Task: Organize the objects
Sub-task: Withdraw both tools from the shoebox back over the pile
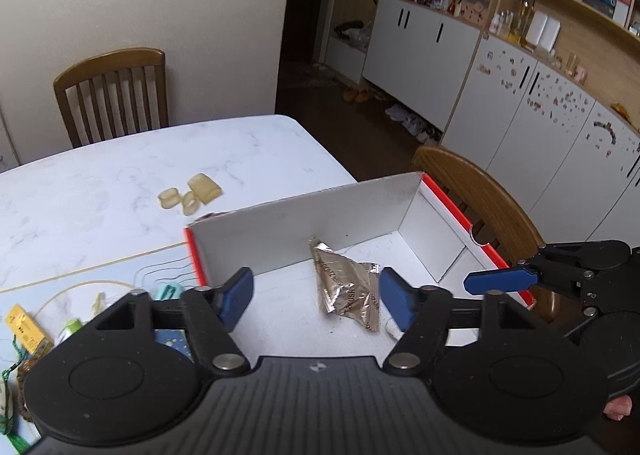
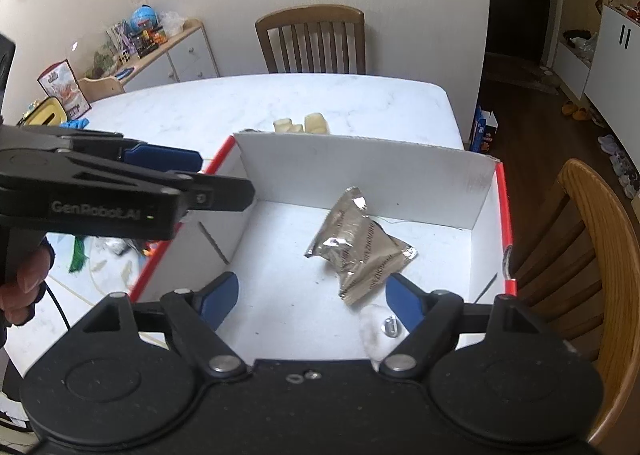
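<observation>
Both tongs hang above the white, red-edged box (image 2: 360, 159) at the desk's (image 1: 120, 175) near right corner. The left tongs (image 1: 316, 295) and right tongs (image 2: 312, 295) gape wide and hold nothing. A crumpled foil packet (image 2: 360, 243) lies on the box floor, seemingly sorted there; its print is unreadable. "GenRobot.AI" marks the left tool. Yellowish pieces (image 1: 192, 195) wait behind the box.

Both cams ride on the handheld grippers, looking forward and steeply down along the blue fingers. Left wrist view sits close above the white box (image 1: 304, 223), aimed across the marble table (image 1: 100, 183) toward the cabinets. Right wrist view hangs just as near, facing the far wall. They share the box, its foil packet (image 2: 360, 243) (and each catches the other gripper).
</observation>
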The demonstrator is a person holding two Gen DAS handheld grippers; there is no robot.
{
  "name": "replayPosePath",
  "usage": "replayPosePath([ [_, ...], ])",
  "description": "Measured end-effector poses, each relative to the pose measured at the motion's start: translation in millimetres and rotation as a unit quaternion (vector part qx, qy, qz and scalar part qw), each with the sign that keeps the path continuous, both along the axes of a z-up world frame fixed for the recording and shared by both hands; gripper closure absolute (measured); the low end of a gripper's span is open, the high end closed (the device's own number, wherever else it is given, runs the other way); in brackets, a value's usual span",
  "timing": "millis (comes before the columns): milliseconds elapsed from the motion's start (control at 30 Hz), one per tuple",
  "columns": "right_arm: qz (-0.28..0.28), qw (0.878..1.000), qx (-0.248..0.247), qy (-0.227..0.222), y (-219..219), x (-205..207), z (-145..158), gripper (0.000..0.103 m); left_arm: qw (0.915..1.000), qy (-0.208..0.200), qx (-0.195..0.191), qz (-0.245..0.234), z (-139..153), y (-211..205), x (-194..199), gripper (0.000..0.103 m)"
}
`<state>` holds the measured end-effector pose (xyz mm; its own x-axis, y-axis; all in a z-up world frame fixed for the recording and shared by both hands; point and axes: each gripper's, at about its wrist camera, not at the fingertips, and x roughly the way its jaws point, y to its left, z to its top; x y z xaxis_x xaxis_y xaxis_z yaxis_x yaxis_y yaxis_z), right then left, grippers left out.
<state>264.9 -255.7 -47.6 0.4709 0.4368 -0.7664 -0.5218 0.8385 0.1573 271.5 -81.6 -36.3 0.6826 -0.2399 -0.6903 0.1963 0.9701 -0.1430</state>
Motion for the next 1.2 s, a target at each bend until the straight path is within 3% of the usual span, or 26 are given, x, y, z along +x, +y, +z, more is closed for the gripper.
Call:
replayPosePath([
  [533, -0.01, 0.998, 0.037, -0.043, 61, -39, 13, 0.006, 0.999, -0.027, 0.009, 0.034, 0, 89, -52, 0.022],
  [867, -0.007, 0.998, 0.048, -0.038, 115, -56, 13, 0.005, 0.9981, -0.02, 0.003, 0.059, -16, 159, -81, 0.017],
  [1100, -0.003, 0.998, 0.048, -0.027, 149, -68, 7, 0.005, 0.9967, -0.013, -0.011, 0.079, -32, 208, -99, 0.001],
  [1200, -0.004, 0.999, 0.044, -0.024, 162, -71, 3, 0.005, 0.9954, -0.017, -0.016, 0.093, -39, 229, -106, 0.0],
])
